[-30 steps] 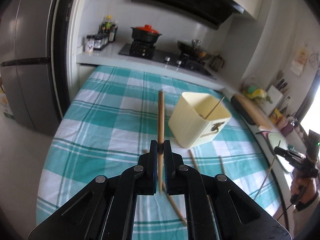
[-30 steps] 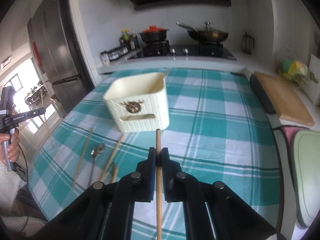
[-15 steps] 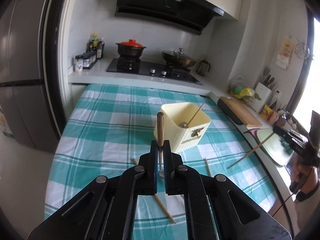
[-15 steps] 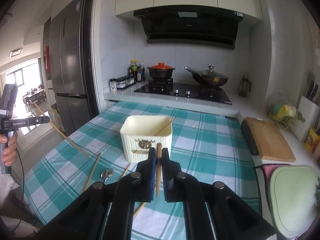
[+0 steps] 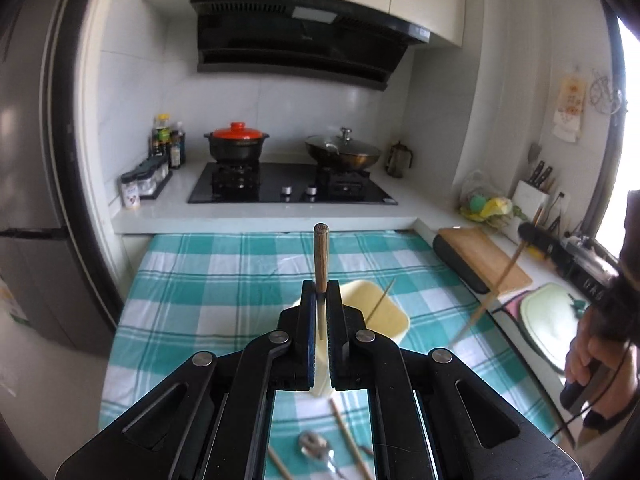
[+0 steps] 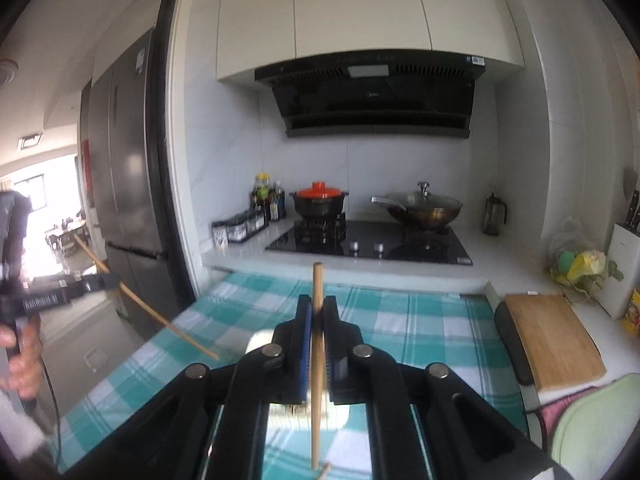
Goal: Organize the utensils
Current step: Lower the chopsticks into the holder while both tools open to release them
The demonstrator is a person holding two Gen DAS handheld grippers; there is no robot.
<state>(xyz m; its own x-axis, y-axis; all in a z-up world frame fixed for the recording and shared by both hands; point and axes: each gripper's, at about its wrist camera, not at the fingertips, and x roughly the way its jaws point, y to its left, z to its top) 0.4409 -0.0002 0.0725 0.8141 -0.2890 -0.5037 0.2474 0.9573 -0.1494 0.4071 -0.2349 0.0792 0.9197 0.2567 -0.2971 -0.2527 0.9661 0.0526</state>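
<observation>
My left gripper (image 5: 320, 292) is shut on a wooden chopstick (image 5: 320, 256) held upright above the cream utensil holder (image 5: 384, 312), which stands on the checked tablecloth with one thin chopstick (image 5: 382, 298) leaning in it. My right gripper (image 6: 317, 308) is shut on another wooden chopstick (image 6: 317, 280), also upright, above the same holder (image 6: 258, 342), which is mostly hidden behind the jaws. Each gripper shows at the other view's edge: the right one (image 5: 528, 236) and the left one (image 6: 108, 280), each with its chopstick slanting down.
Loose chopsticks (image 5: 348, 436) and a metal spoon (image 5: 314, 442) lie on the cloth below the left gripper. A cutting board (image 6: 552, 340) and green mat (image 6: 596, 424) sit on the right. The stove (image 5: 292, 188) with pots stands behind the table.
Both grippers have risen and tilted up, carrying their chopsticks. The holder now sits low, partly behind the jaws, and the table items have dropped toward the bottom of each view.
</observation>
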